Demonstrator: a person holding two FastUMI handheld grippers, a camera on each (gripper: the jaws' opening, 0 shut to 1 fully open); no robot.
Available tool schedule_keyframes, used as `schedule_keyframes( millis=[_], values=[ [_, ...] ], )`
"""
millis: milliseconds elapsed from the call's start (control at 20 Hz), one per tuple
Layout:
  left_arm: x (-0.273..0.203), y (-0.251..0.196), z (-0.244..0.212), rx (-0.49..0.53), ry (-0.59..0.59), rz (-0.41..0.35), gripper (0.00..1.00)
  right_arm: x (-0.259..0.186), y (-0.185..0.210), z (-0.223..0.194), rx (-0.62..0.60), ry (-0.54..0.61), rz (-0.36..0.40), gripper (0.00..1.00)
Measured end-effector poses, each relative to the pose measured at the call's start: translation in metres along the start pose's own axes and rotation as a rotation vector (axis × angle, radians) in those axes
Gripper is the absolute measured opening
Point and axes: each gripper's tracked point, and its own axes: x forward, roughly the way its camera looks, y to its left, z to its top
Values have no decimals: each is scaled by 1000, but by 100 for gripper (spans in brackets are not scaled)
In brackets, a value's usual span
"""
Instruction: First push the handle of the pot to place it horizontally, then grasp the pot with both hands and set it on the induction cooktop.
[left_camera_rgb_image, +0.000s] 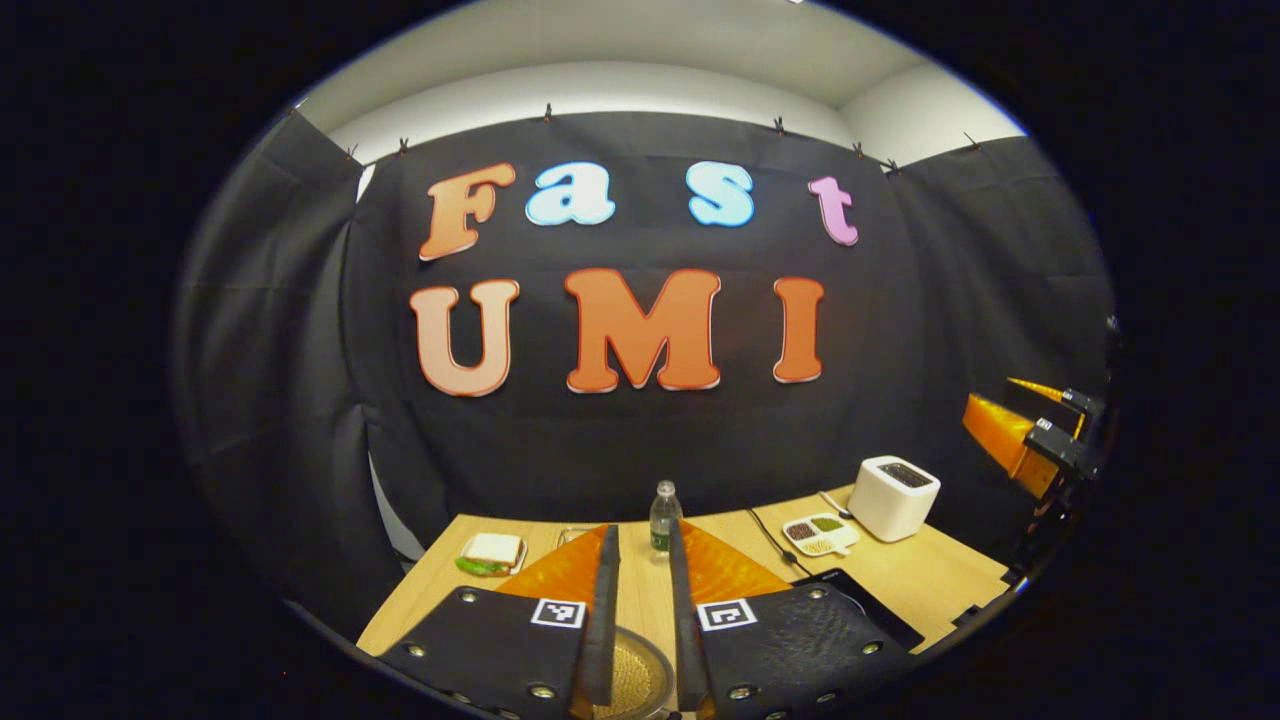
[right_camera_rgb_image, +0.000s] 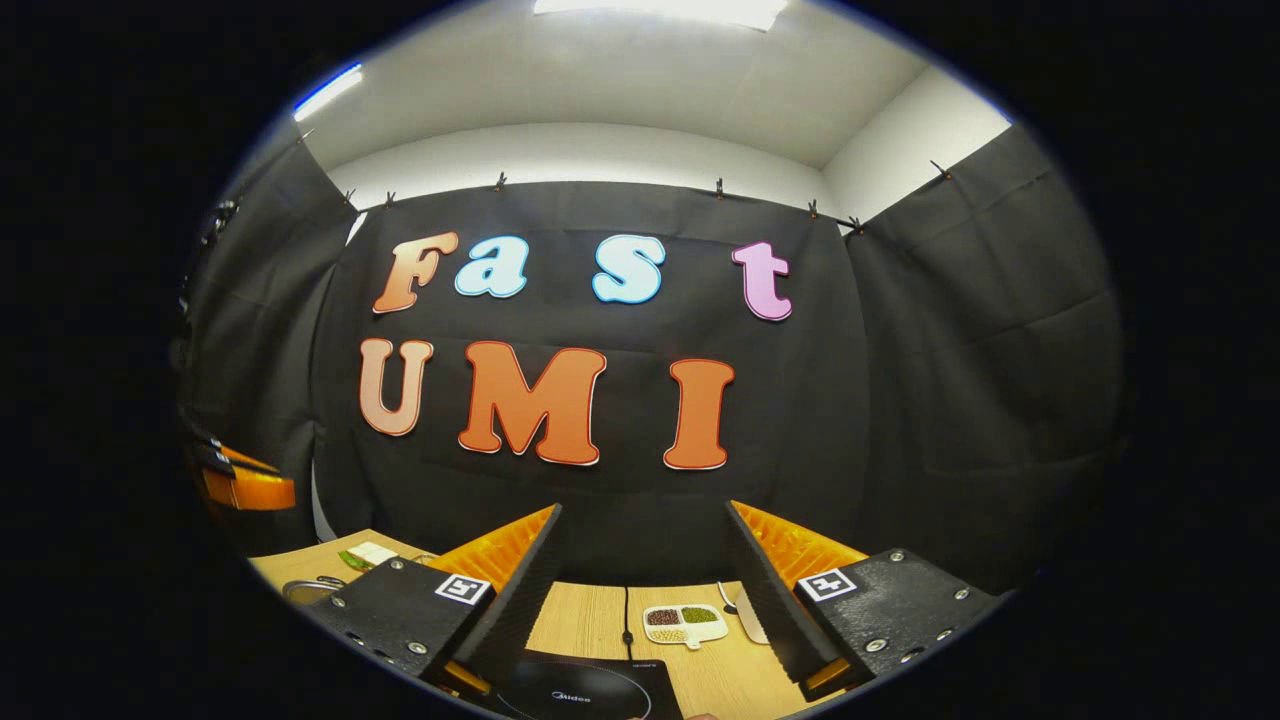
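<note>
With the left gripper narrow above the pot at the near edge and the right gripper wide over the cooktop, a blind handle push could skid the pot

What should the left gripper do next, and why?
Probably lower the left gripper toward the pot, whose rim peeks out just below its narrowly parted fingers. Its handle cannot be made out, and both grippers hang above the table, nothing held, so the push has not begun.
</note>
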Motion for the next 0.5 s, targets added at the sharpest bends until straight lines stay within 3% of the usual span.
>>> schedule_keyframes(
  millis=[50,150,500],
  values=[
    [2,2,-14,6,47,-3,14,-1,-1,-2,-1,6,-4,96],
    [5,-4,-47,9,155,-57,4,-1,0,-7,-6,17,-11,96],
    [-27,-20,-174,50,550,-173,2,-5,-8,-23,-15,53,-39,96]
  ],
)
